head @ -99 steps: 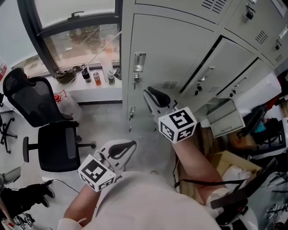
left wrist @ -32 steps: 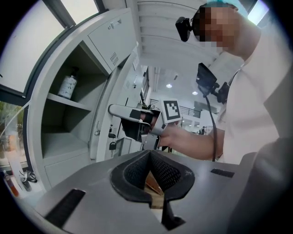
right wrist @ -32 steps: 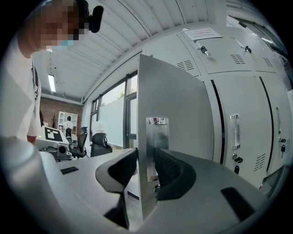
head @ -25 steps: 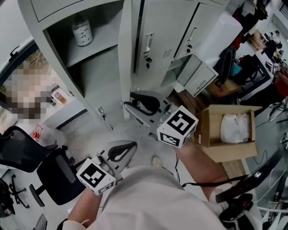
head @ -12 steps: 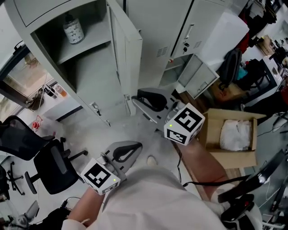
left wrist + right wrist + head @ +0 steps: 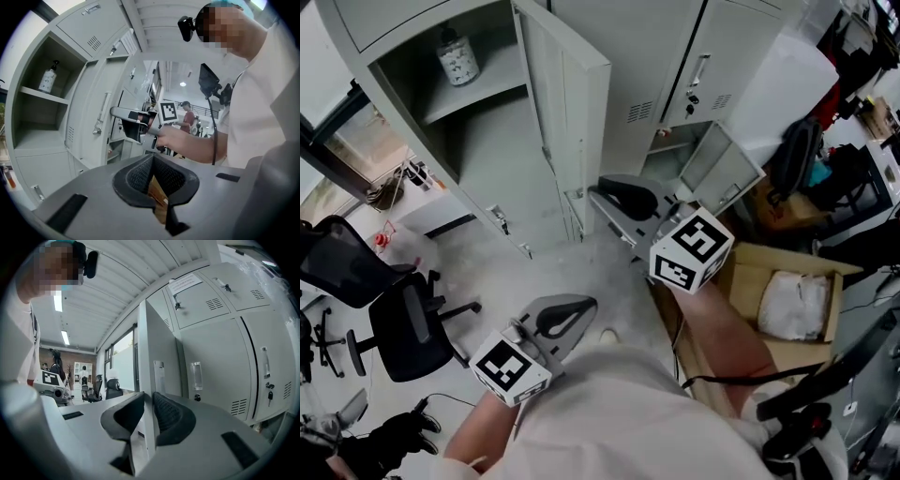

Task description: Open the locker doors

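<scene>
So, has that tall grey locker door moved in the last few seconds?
Yes. The locker door has swung outward from the locker frame, baring the shelf and bottle; four seconds ago it lay shut.

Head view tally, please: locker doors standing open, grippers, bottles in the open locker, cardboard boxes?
Grey metal locker doors standing open: 2 (tall door, small lower door)
Hand-held grippers: 2 (left gripper; right gripper, jaws closing on the tall door's edge)
White pump-top bottle: 1
Brown cardboard box: 1
Total: 6
</scene>
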`<act>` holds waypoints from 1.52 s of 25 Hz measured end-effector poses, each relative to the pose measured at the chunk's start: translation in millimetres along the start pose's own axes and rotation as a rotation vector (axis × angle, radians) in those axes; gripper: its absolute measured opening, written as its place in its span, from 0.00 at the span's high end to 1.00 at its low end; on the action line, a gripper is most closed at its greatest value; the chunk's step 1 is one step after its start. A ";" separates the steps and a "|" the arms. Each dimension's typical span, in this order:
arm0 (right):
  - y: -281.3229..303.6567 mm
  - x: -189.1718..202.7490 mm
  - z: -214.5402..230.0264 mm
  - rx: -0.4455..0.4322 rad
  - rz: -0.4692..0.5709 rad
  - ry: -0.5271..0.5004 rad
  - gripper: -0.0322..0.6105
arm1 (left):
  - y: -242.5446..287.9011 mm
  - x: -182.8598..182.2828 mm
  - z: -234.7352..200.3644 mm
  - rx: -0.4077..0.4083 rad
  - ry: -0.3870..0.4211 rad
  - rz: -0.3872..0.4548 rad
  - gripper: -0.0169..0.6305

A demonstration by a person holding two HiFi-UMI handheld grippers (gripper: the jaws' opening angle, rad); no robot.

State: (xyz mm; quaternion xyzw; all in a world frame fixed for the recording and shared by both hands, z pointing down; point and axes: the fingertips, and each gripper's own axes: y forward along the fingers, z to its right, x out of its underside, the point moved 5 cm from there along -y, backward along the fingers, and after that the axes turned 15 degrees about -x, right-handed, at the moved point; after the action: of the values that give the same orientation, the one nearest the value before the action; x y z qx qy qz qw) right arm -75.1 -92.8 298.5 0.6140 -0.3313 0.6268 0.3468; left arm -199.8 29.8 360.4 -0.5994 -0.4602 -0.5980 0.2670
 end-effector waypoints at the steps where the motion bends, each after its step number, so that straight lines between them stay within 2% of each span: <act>1: -2.5 0.1 2.6 -0.003 0.003 0.005 0.85 | 2.2 -0.5 2.4 -0.008 -0.001 0.000 0.96; 14: -11.3 2.6 13.3 -0.045 0.023 0.009 0.85 | 17.2 -6.4 25.9 -0.089 0.001 0.005 0.96; 24: -24.9 12.4 9.4 -0.041 0.053 0.063 0.85 | 3.9 5.8 42.8 -0.142 -0.051 -0.015 0.96; 27: -35.3 23.3 1.9 -0.022 0.048 0.084 0.85 | -0.6 13.0 47.8 -0.124 -0.073 -0.026 0.96; 31: -50.4 38.8 -13.1 0.037 0.029 0.100 0.85 | -8.1 18.4 47.0 -0.076 -0.060 -0.035 0.96; 35: -69.4 57.0 -40.6 0.067 -0.024 0.157 0.88 | -18.6 15.2 45.6 -0.028 -0.049 -0.033 0.96; 38: -88.3 66.4 -55.0 0.127 -0.072 0.177 0.89 | -21.1 9.6 43.3 0.009 -0.031 -0.017 0.96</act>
State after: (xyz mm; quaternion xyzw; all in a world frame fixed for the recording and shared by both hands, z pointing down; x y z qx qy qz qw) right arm -30.9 3.1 362.5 0.5886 -0.2369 0.6854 0.3572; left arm -199.1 78.9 358.6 -0.6035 -0.4722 -0.5887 0.2572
